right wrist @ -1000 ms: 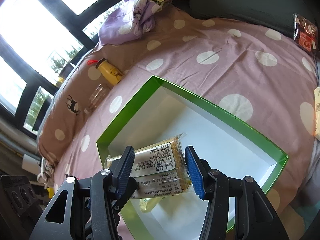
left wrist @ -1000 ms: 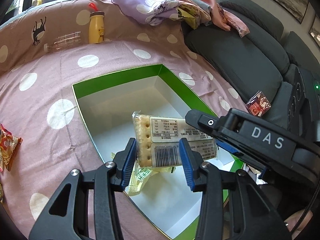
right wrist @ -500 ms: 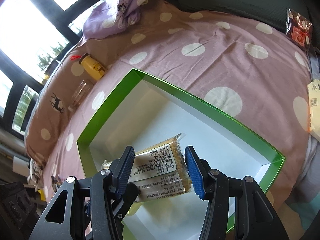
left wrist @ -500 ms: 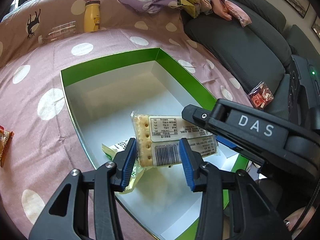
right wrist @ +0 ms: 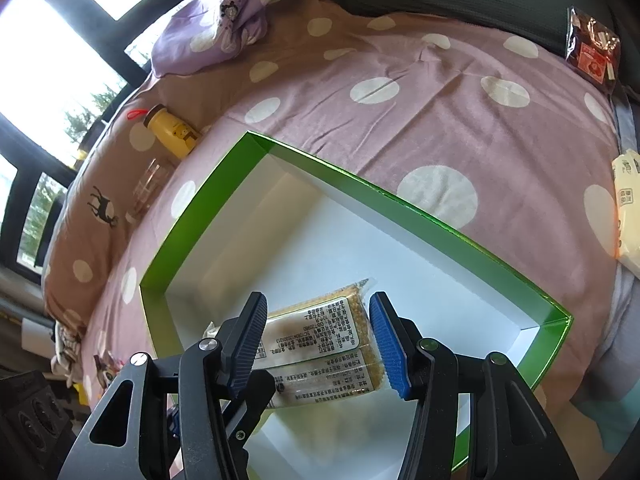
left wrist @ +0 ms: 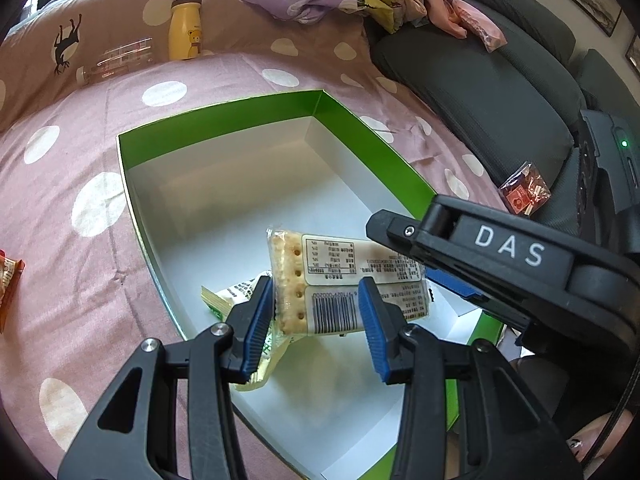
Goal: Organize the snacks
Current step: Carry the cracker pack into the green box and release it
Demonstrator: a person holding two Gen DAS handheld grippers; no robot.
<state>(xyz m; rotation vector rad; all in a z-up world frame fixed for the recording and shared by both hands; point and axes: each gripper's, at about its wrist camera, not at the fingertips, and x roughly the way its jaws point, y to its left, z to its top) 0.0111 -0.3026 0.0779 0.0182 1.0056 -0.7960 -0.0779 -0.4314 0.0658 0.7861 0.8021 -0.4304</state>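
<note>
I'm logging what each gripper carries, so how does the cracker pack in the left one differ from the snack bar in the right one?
The cracker pack shows pale square crackers with holes and a barcode; the snack bar is golden and grainy, with no barcode showing. The left gripper grips nearer one end; the right gripper grips more centrally. Both are clear-wrapped with white labels, over the green box.

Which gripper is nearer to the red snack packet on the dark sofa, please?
Right. The right gripper reaches in from the sofa side, just below the red packet. The left gripper holds its cracker pack further from it, over the box.
</note>
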